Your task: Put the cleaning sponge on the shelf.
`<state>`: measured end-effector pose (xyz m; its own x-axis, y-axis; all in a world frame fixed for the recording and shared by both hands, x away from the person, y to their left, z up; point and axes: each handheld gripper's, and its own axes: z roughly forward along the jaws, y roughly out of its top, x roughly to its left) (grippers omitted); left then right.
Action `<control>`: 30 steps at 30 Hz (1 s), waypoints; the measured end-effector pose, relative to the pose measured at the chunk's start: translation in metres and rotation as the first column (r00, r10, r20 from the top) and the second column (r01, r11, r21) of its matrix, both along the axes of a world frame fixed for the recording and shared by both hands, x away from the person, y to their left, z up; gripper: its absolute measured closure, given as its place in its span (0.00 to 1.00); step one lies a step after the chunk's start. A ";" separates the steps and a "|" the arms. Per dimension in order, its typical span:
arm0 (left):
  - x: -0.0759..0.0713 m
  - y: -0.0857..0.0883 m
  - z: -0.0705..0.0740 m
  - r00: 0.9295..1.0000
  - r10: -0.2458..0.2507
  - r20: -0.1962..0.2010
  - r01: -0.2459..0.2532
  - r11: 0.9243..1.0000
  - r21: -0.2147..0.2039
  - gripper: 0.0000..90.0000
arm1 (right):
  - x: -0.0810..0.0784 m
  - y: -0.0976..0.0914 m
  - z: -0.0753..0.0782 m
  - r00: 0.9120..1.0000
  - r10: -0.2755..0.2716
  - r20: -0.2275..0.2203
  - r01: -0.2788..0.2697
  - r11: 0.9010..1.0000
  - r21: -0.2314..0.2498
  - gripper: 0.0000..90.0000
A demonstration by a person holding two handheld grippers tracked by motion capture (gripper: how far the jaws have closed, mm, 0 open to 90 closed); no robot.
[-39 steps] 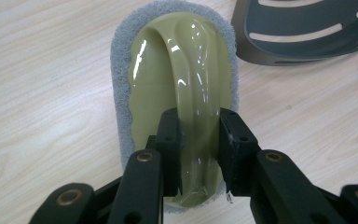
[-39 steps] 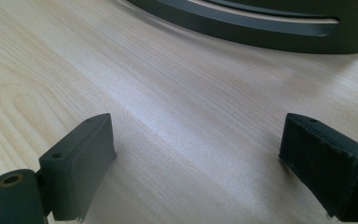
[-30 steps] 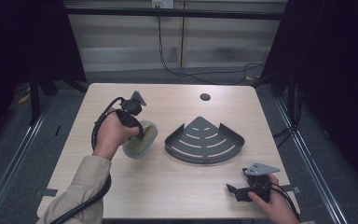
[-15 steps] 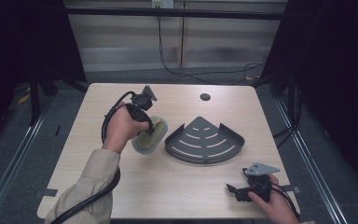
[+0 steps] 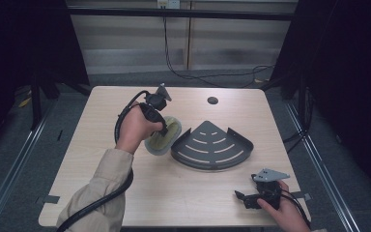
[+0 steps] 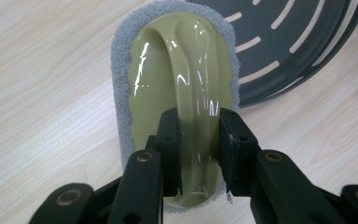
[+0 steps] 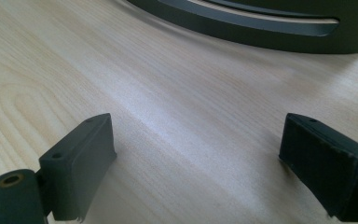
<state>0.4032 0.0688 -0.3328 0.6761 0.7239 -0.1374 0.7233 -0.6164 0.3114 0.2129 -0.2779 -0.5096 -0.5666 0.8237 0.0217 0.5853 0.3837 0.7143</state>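
left gripper [image 6: 199, 135] pinching scrubber [image 6: 177, 60] handle | scrubber gripped and carried, at 9 o'clock beside rack [image 5: 212, 145] | placing in rack still left | right gripper [image 7: 200, 163] spread, idle at 5 o'clock

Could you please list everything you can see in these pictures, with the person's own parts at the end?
Scrubber: one, olive-green glossy handle on a grey pad, left of the middle of the table, beside the rack, held by its handle.
Corner rack: one, dark grey, fan-shaped with slots, middle of the table.
Table: one, light wood, with a small dark round hole near its far edge.
Cables: black, on the floor behind the table.
Left gripper: one, black, shut on the scrubber's handle, in the person's left hand.
Right gripper: one, black, jaws open with nothing between them, low over the table's near right corner, in the right hand.
Sleeve: beige, on the left forearm.
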 end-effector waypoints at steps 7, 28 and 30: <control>0.006 -0.009 0.002 1.000 -0.008 0.012 0.008 1.000 -0.003 0.80 | 0.000 0.000 0.000 1.000 0.000 0.000 0.000 1.000 0.000 0.10; 0.022 -0.042 -0.006 0.999 -0.038 0.010 0.038 0.999 -0.011 0.80 | 0.000 0.000 0.000 1.000 0.000 0.000 0.000 1.000 0.000 0.10; 0.022 -0.045 -0.006 0.999 -0.035 0.009 0.035 0.999 -0.011 0.80 | 0.000 0.000 0.000 1.000 0.000 -0.001 0.000 1.000 0.000 0.10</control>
<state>0.4256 0.0239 -0.3383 0.7020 0.6985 -0.1389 0.6986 -0.6377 0.3244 0.2128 -0.2779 -0.5096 -0.5666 0.8237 0.0225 0.5857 0.3834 0.7141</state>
